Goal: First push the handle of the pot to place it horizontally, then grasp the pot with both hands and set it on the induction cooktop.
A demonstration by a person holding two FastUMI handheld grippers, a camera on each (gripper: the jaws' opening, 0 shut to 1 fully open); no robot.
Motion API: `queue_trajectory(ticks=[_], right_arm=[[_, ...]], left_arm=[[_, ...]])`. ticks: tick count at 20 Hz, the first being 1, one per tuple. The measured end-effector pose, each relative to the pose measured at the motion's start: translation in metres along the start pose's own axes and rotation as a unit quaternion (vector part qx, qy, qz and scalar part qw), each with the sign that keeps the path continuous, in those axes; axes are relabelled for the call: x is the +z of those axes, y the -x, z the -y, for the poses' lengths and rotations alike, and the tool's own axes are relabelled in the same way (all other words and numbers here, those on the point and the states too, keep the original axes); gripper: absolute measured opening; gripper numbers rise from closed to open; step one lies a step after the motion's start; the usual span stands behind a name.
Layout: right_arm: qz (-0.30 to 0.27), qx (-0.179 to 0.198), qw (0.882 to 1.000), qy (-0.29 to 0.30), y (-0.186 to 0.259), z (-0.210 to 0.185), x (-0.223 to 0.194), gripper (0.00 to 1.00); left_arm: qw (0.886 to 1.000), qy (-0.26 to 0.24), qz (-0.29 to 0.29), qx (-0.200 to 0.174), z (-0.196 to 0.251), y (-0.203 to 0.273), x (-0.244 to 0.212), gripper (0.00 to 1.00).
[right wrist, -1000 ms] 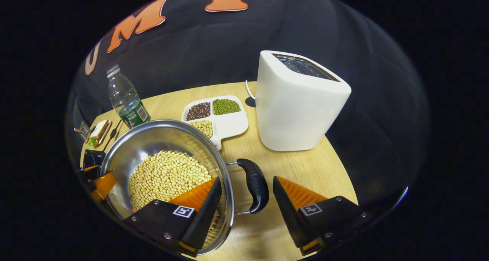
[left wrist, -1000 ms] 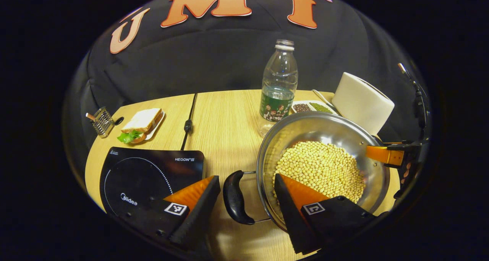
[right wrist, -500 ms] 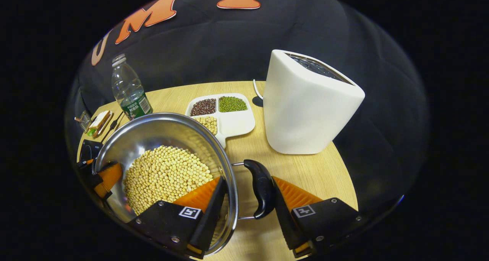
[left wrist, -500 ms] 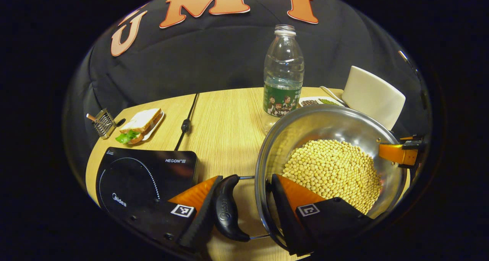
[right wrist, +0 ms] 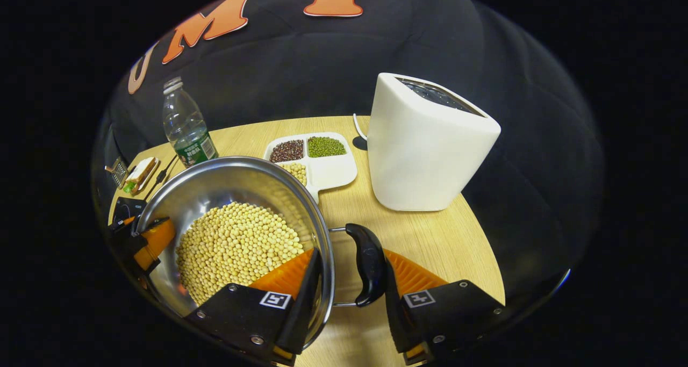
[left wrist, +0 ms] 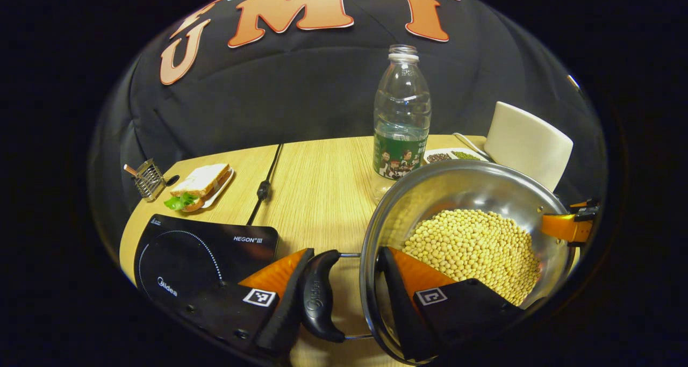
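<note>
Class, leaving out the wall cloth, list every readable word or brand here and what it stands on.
"HEGON III": on the induction cooktop, far right corner.
"Midea": on the same cooktop, near the front edge.
Bottle label: too small to read.
Pot handle embossing: too blurred to read.

pot [left wrist: 462, 195]: steel, holds soybeans, upright | 2 black side handles | induction cooktop [left wrist: 204, 249]: black, flat on table, left of pot

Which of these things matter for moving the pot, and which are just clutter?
For the job: pot, its two handles, cooktop, left hand-held gripper, right hand-held gripper.
Lying about: bottle, sandwich, bean tray, white appliance.
</note>
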State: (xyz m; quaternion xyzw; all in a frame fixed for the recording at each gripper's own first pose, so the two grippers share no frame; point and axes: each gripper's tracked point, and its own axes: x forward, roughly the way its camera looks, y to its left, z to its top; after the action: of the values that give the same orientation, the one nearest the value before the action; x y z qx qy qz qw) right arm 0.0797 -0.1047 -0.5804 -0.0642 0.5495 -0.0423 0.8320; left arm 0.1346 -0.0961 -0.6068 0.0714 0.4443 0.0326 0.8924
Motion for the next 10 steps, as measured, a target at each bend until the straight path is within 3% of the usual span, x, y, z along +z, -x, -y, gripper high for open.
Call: queue_trajectory(ticks=[5, 6, 7, 10], right_arm=[[0.035, -0.002, 0.999, -0.005, 0.028, -0.002, 0.015, 0.6], [0.04, 0.001, 0.999, -0.008, 0.033, -0.004, 0.018, 0.56], [0.044, 0.004, 0.999, -0.009, 0.038, -0.006, 0.019, 0.6], [0.056, 0.004, 0.998, -0.004, 0.06, -0.013, 0.019, 0.6]], left_arm=[[1.0, 0.006, 0.024, -0.004, -0.009, 0.018, 0.024, 0.8], [1.0, 0.006, 0.03, -0.003, -0.012, 0.025, 0.028, 0.77], [0.999, 0.005, 0.035, -0.003, -0.015, 0.031, 0.032, 0.8], [0.999, 0.006, 0.039, -0.006, -0.024, 0.048, 0.038, 0.8]])
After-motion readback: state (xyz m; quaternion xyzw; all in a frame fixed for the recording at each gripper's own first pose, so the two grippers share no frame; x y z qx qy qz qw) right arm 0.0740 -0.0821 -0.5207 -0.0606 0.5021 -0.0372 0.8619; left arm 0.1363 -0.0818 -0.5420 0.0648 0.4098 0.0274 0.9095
